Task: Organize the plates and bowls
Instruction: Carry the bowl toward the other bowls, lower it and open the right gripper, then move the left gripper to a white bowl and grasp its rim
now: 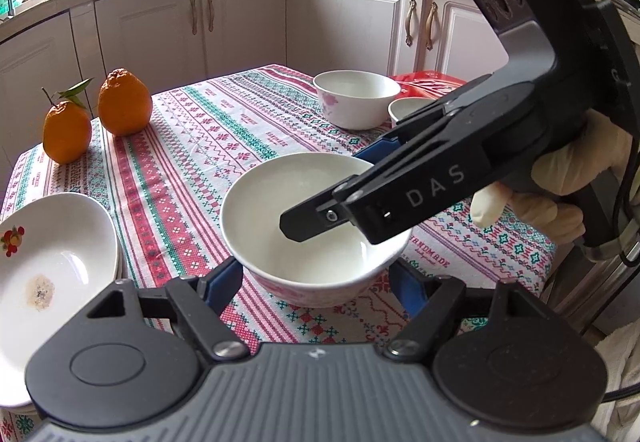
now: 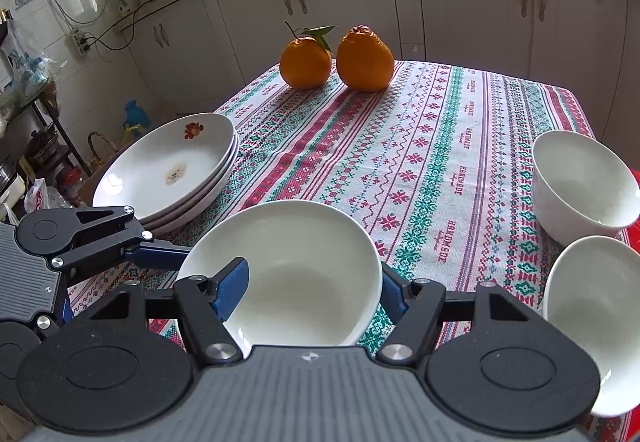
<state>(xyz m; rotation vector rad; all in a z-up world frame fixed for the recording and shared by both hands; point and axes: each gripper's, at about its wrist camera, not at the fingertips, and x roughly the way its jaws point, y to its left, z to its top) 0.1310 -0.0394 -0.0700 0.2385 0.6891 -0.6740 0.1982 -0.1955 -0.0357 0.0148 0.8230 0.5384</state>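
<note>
Bowl (image 2: pixel 288 270) sits at six o'clock on a bench cloth (image 2: pixel 440 161) woven with "HANDMADE". Right gripper (image 2: pixel 312 290), stamped "DAS", has its jaws clamped across the rim, one pad inside. Left gripper (image 1: pixel 320 278) straddles the bowl's base, jaws half open; contact unclear. Stacked plates (image 2: pixel 168 169) lie at nine o'clock.

Stacked plates (image 1: pixel 52 266) cropped at left edge; small bowl (image 1: pixel 404 107) half hidden.
</note>
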